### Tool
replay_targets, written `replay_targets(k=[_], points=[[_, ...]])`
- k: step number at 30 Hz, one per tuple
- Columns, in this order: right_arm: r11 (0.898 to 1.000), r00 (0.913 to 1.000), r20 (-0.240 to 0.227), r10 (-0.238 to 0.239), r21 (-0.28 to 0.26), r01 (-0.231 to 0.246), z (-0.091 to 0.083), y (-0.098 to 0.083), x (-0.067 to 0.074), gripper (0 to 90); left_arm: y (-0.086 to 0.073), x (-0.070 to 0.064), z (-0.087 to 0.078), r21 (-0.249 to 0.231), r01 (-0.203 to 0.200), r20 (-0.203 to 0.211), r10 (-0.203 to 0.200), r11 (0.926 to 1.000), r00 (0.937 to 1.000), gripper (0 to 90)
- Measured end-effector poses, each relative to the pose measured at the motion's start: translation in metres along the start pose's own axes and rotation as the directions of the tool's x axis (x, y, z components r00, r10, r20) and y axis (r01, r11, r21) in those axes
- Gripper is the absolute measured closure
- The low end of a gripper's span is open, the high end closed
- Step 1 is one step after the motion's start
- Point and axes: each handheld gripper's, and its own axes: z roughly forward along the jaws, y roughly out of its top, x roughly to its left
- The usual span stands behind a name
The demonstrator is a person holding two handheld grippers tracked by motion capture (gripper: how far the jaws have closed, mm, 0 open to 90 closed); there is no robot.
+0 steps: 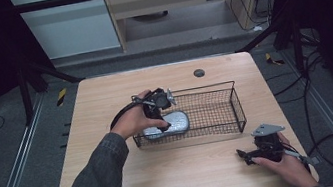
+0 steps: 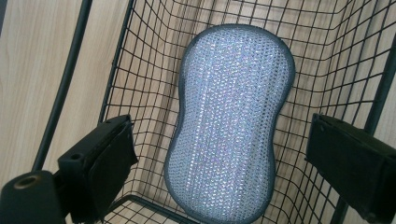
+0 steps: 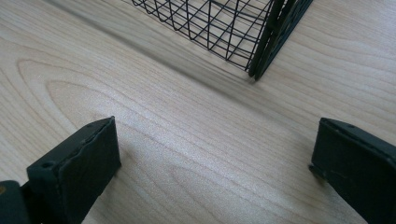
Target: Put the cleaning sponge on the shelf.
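Note:
A silver-grey mesh scrubbing pad (image 2: 229, 126) with a dark edge lies flat on the floor of a black wire basket (image 1: 214, 88), at the basket's left end (image 1: 171, 123). My left gripper (image 1: 162, 119) reaches down into that end, held by a hand in a grey sleeve. In the left gripper view its jaws stand apart on either side of the pad (image 2: 222, 140), and neither pad touches it. My right gripper (image 1: 243, 155) rests low near the table's front right. Its jaws are open over bare wood (image 3: 215, 140), with nothing between them.
The basket sits mid-table on a light wooden table (image 1: 104, 98), and its near right corner (image 3: 261, 42) stands just ahead of my right gripper. A small dark round cap (image 1: 198, 72) lies near the table's far edge. Cables trail on the floor to the right.

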Motion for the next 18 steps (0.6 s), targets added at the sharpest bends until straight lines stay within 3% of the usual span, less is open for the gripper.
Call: replay_targets(k=[18], points=[[1.0,1.0,0.0,0.0,0.0,0.0,0.0,0.0,0.0,1.2,-0.0057,-0.0053,-0.0074,-0.019,0.002,0.001,-0.002,0.9998,1.0,7.1]])
